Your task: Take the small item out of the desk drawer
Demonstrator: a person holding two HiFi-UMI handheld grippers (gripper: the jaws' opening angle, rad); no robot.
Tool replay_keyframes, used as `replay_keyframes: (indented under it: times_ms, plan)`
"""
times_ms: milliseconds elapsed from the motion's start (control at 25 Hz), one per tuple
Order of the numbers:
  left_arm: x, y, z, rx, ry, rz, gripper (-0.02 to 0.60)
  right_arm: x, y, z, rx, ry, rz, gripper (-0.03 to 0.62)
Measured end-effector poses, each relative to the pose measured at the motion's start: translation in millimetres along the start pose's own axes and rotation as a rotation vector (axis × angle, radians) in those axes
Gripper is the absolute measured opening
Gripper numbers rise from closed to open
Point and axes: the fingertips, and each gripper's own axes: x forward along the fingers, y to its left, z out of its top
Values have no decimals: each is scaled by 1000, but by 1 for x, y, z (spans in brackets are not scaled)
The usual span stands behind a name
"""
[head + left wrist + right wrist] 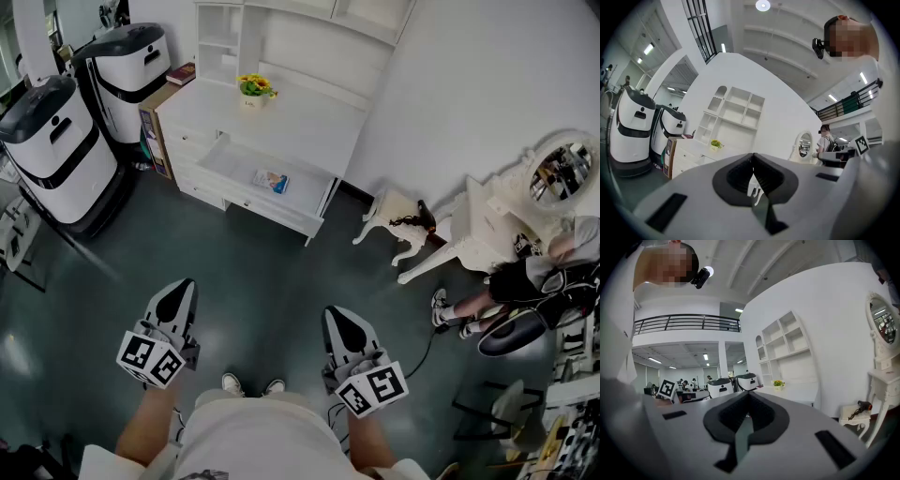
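A white desk point(309, 117) stands ahead by the wall, its drawer point(225, 169) pulled out. Inside the drawer lies a small blue-and-white item point(271, 181). My left gripper point(176, 298) and right gripper point(339, 323) hang low over the dark floor, well short of the desk. Both have their jaws pressed together with nothing between them. In the left gripper view the desk point(689, 152) shows far off behind the left gripper point(753, 159). The right gripper view shows the right gripper point(748, 397) and the desk point(787, 392) in the distance.
Two white-and-black machines point(56, 141) stand left of the desk. A yellow flower pot point(254, 89) sits on the desktop, shelves point(225, 37) above it. At the right are a white dressing table with round mirror point(561, 173), a small white stool point(394, 216) and a seated person point(525, 281).
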Motion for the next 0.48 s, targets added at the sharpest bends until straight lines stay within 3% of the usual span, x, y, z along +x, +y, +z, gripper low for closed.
replay_keyframes:
  times_ms: [480]
  plan:
    - [-8,-3,-8,-2,11,8,17,-6,18,-13,29,4,52,9]
